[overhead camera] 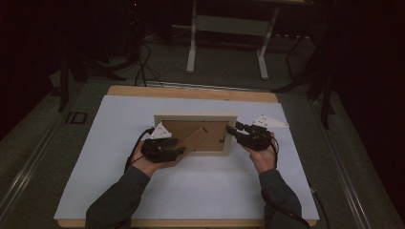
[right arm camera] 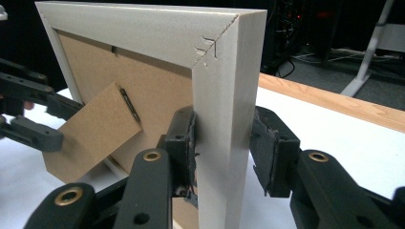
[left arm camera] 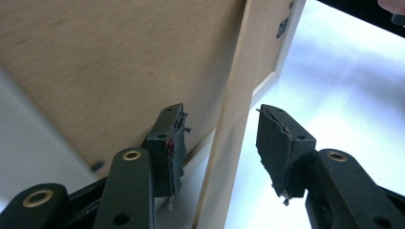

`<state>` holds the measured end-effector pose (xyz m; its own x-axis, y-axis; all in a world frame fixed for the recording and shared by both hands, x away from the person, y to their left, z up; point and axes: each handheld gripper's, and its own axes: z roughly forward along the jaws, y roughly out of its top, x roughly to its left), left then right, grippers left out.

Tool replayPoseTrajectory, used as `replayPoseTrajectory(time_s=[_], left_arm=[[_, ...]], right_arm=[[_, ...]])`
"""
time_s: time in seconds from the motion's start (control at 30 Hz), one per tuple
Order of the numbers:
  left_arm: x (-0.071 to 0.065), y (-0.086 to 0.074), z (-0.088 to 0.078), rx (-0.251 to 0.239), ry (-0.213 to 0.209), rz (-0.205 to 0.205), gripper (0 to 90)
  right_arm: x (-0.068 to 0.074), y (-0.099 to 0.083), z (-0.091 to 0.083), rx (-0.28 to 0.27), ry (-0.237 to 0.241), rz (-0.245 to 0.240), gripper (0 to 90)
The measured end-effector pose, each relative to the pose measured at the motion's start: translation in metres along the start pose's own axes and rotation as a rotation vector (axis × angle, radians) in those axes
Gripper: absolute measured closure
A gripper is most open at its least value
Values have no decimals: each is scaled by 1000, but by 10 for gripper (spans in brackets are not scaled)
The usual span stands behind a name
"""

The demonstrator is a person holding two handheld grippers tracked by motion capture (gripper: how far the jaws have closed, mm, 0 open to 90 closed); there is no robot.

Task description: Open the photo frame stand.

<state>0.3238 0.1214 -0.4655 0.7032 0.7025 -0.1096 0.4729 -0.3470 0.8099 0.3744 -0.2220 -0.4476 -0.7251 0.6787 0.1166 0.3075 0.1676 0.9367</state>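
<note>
Black jaws of the right gripper [right arm camera: 222, 148] clamp the picture frame [overhead camera: 195, 117], held upright on the table [overhead camera: 191, 191]. Left gripper [left arm camera: 219, 148], unclenched, straddles the easel stand [overhead camera: 193, 140]; setting it likely calls for pulling that stand outward.

White table cover [overhead camera: 200, 191] lies flat over a wooden tabletop [overhead camera: 191, 92], whose edge shows along the far side. Beyond it, on grey floor [overhead camera: 229, 71], stands a white two-legged stand [overhead camera: 227, 28]. Black cables [overhead camera: 143, 67] trail across the floor at far left.
</note>
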Motion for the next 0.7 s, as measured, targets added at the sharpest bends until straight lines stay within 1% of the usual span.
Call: replayPoseTrajectory(time_s=[0.03,0.07,0.13,0.43,0.67,0.7], left_arm=[[1,-1,-2,-2,10,0,539],[1,-1,-2,-2,10,0,539],[3,-4,-10,-2,43,-11,548],[11,-10,-28,-35,88,-45,547],[18,-10,-41,-83,125,-93,570],[20,-9,-43,-96,124,-108,575]], right_arm=[[0,0,0,0,2,-1,621],[0,0,0,0,2,-1,621],[1,0,-1,1,2,-2,620],[2,-1,-2,0,2,-1,619],[3,-2,-3,-2,4,0,618],[3,-2,-4,-2,4,0,618]])
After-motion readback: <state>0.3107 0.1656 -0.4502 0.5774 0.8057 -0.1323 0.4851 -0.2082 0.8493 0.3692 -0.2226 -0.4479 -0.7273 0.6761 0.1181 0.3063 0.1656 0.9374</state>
